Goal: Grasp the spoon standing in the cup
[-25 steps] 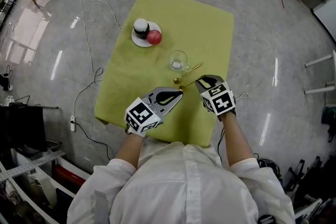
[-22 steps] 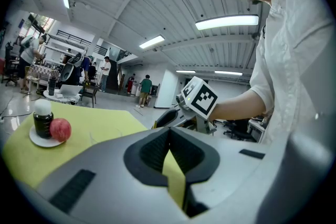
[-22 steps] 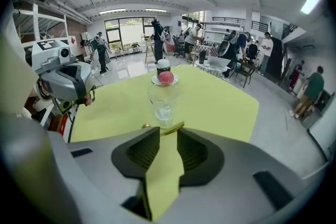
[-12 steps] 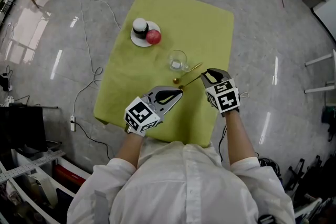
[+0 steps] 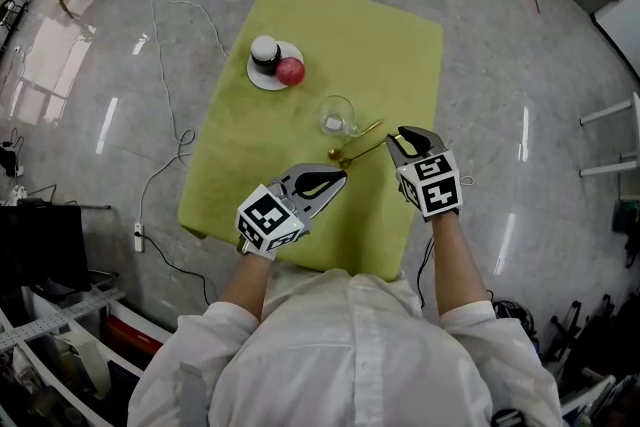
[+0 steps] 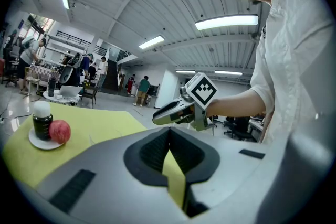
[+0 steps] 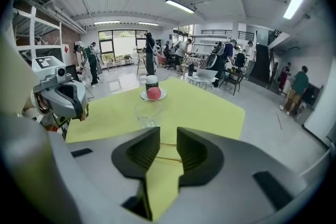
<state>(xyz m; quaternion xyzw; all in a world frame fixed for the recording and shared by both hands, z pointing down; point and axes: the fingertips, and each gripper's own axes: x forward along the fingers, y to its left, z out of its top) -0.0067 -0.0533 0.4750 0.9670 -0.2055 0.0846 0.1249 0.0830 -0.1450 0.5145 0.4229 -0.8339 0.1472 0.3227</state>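
Note:
A thin gold spoon lies flat on the yellow-green tablecloth, its bowl pointing left, just in front of a clear glass cup. A second thin gold handle lies beside the cup's right side. Nothing stands in the cup. My right gripper is open by a narrow gap at the spoon handle's right end; gold handles show between its jaws. My left gripper is shut on nothing, just below the spoon's bowl.
A white plate at the table's far left holds a black jar with a white lid and a red apple. The table edge runs just right of my right gripper. Cables cross the floor on the left.
My right gripper has shifted to the right and slightly up, toward the spoon handle's far end. The left gripper, spoon and cup have stayed put.

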